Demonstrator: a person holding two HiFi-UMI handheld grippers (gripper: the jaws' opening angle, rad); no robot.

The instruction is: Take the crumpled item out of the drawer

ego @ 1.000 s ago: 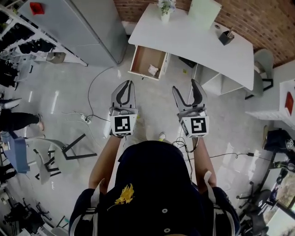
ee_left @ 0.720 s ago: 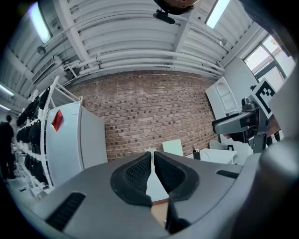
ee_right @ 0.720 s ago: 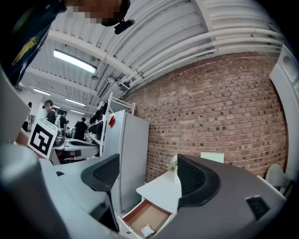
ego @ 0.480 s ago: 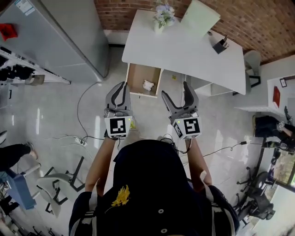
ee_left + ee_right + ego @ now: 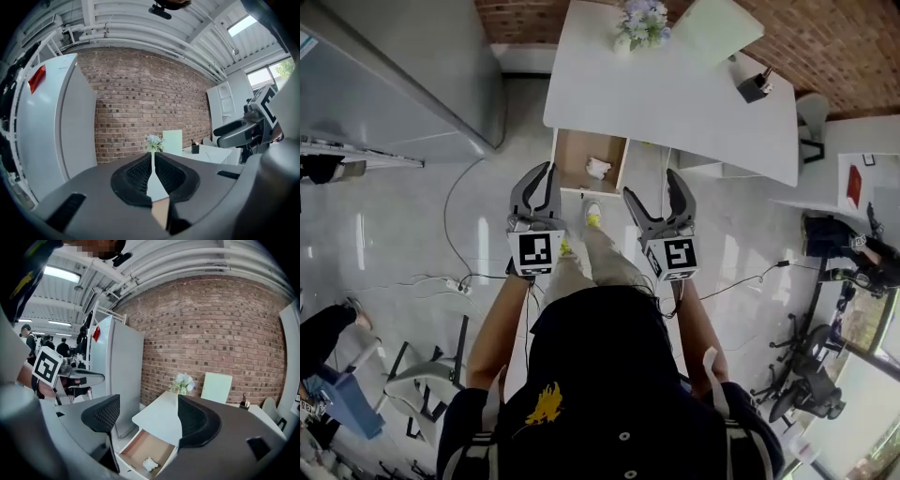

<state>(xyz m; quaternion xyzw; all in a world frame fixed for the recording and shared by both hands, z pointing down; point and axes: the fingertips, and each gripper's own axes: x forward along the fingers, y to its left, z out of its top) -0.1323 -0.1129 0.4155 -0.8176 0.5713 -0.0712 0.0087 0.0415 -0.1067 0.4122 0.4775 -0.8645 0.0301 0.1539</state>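
Observation:
A white crumpled item point(image 5: 598, 168) lies in the open wooden drawer point(image 5: 572, 155) under the white desk point(image 5: 675, 94). Both grippers are held in the air short of the drawer, above the floor. My left gripper point(image 5: 541, 174) is shut with nothing in it; in the left gripper view its pads point(image 5: 161, 173) meet. My right gripper point(image 5: 653, 187) stands wide open and empty. In the right gripper view the drawer point(image 5: 138, 445) and the crumpled item point(image 5: 150, 464) show below and between the spread jaws of that gripper point(image 5: 150, 422).
A tall grey cabinet point(image 5: 394, 75) stands left of the desk. On the desk are a vase of flowers point(image 5: 642, 23) and a dark pen holder point(image 5: 757, 86). Cables point(image 5: 459, 281) trail on the floor at left. The person's foot point(image 5: 592, 214) is stepping between the grippers.
The person has walked closer to the desk, so the drawer sits nearer both grippers. The right jaws have spread wider. A leg and foot now show between the grippers.

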